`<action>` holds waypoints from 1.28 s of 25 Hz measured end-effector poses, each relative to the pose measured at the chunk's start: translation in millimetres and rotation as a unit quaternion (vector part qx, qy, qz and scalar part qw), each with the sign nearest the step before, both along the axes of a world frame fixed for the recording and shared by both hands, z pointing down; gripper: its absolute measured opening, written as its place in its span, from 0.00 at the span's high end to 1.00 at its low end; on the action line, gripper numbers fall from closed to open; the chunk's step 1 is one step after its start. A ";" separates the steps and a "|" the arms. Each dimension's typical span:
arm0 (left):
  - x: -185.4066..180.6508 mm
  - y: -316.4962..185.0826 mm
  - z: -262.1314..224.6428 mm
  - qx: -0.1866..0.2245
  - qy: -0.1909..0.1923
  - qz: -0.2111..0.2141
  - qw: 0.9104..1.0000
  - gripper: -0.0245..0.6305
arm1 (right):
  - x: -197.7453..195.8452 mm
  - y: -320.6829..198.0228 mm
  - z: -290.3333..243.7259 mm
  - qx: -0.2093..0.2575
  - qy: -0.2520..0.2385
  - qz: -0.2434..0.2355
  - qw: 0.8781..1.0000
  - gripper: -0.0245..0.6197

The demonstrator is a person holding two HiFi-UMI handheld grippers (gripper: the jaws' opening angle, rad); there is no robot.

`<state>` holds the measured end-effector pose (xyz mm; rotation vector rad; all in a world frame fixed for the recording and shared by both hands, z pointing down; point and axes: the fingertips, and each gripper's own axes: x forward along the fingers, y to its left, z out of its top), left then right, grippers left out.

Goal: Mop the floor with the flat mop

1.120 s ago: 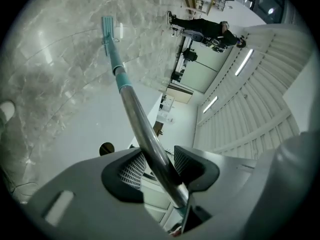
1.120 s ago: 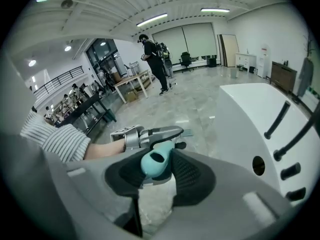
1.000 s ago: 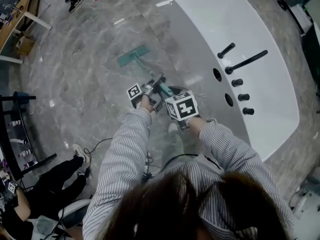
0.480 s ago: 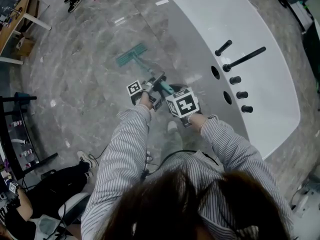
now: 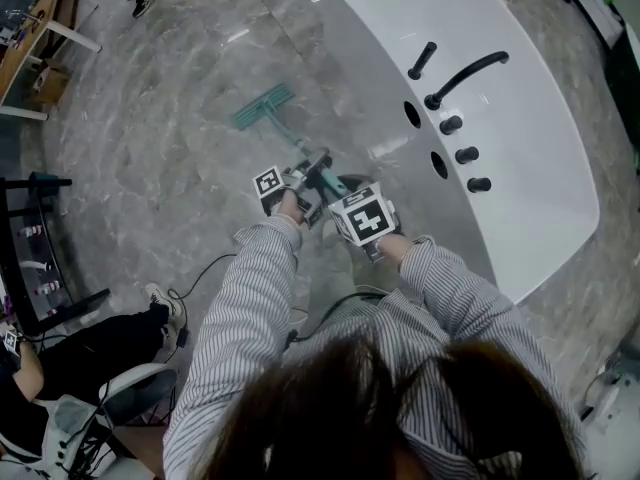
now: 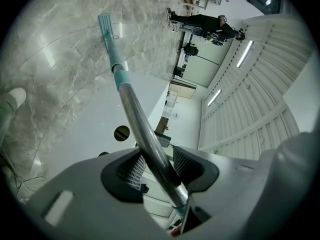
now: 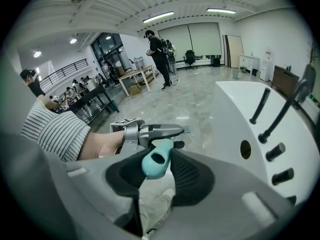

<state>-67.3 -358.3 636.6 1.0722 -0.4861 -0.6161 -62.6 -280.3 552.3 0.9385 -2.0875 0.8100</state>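
Note:
The flat mop's teal head (image 5: 262, 106) lies flat on the grey marble floor (image 5: 150, 138), and its pole (image 5: 298, 150) slants back toward me. My left gripper (image 5: 305, 173) is shut on the pole; in the left gripper view the silver pole (image 6: 145, 134) passes between the ribbed pads and runs out to the mop head (image 6: 105, 21). Just behind it, my right gripper (image 5: 345, 193) is shut on the pole's teal end cap (image 7: 156, 159). In the right gripper view the left gripper (image 7: 150, 131) shows straight ahead.
A white bathtub (image 5: 540, 168) with a black faucet (image 5: 465, 76) and knobs stands close on the right. A seated person's leg (image 5: 90, 343) and a chair are at lower left, a cable (image 5: 205, 268) trails on the floor, and a black rack (image 5: 30, 248) stands at the left.
The mop and both grippers keep almost the same place and grip. The head view has swung, so the bathtub sits higher and further left. The seated person's legs have shifted.

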 end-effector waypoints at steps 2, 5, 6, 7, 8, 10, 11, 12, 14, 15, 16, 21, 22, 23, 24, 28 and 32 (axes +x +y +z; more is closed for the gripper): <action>17.8 33.7 0.0 0.001 -0.003 0.008 1.000 0.70 | 17.5 33.1 -0.2 0.003 -0.003 0.001 1.000 0.77; 45.5 89.3 -3.0 0.005 -0.004 0.013 1.000 0.70 | 44.9 88.6 -2.7 0.006 -0.008 0.008 1.000 0.77; 54.0 110.9 -3.7 0.005 -0.003 0.012 1.000 0.70 | 53.5 110.0 -3.2 0.006 -0.008 0.008 1.000 0.77; 62.4 132.6 -3.9 0.004 -0.003 0.010 1.000 0.70 | 62.2 131.7 -3.5 0.006 -0.006 0.006 1.000 0.77; 71.8 152.9 -4.0 0.004 -0.004 0.008 1.000 0.70 | 71.9 151.9 -3.8 0.006 -0.003 0.002 1.000 0.77; 94.7 190.0 -5.8 0.007 0.001 0.001 1.000 0.70 | 94.3 189.6 -5.1 0.010 0.010 -0.012 1.000 0.77; 105.7 210.5 -7.4 0.009 0.006 -0.003 1.000 0.70 | 104.9 210.3 -6.1 0.011 0.017 -0.020 1.000 0.77; 114.6 233.0 -9.1 0.010 0.009 -0.005 1.000 0.70 | 113.5 232.8 -7.4 0.010 0.022 -0.024 0.999 0.77; 129.0 277.0 -12.8 0.009 0.007 -0.002 1.000 0.70 | 127.5 276.6 -11.4 0.008 0.023 -0.024 0.999 0.77; 136.9 295.6 -15.5 0.009 0.004 -0.001 1.000 0.70 | 135.3 295.4 -14.1 0.007 0.023 -0.021 1.000 0.77; 145.5 312.3 -18.8 0.009 0.004 0.000 1.000 0.70 | 144.0 312.2 -17.1 0.006 0.023 -0.016 1.000 0.77; 185.6 391.0 -24.7 0.006 0.020 0.002 1.000 0.70 | 183.8 391.1 -23.5 -0.001 0.026 -0.010 1.000 0.77; 191.0 404.1 -25.1 0.003 0.028 -0.005 1.000 0.70 | 189.0 404.5 -23.6 -0.002 0.027 -0.009 1.000 0.77; 195.6 416.3 -25.4 0.000 0.036 -0.011 0.999 0.70 | 193.6 416.9 -23.5 -0.004 0.028 -0.008 1.000 0.77; 199.8 427.6 -25.5 -0.003 0.043 -0.013 0.999 0.71 | 197.7 428.3 -23.4 -0.006 0.028 -0.005 1.000 0.77; 214.6 461.5 -27.9 0.002 0.047 0.009 0.999 0.71 | 210.6 461.2 -24.5 -0.011 0.023 0.007 1.000 0.77; 221.9 480.9 -27.4 0.000 0.051 0.010 0.999 0.71 | 217.8 480.4 -23.3 -0.016 0.014 0.023 1.000 0.77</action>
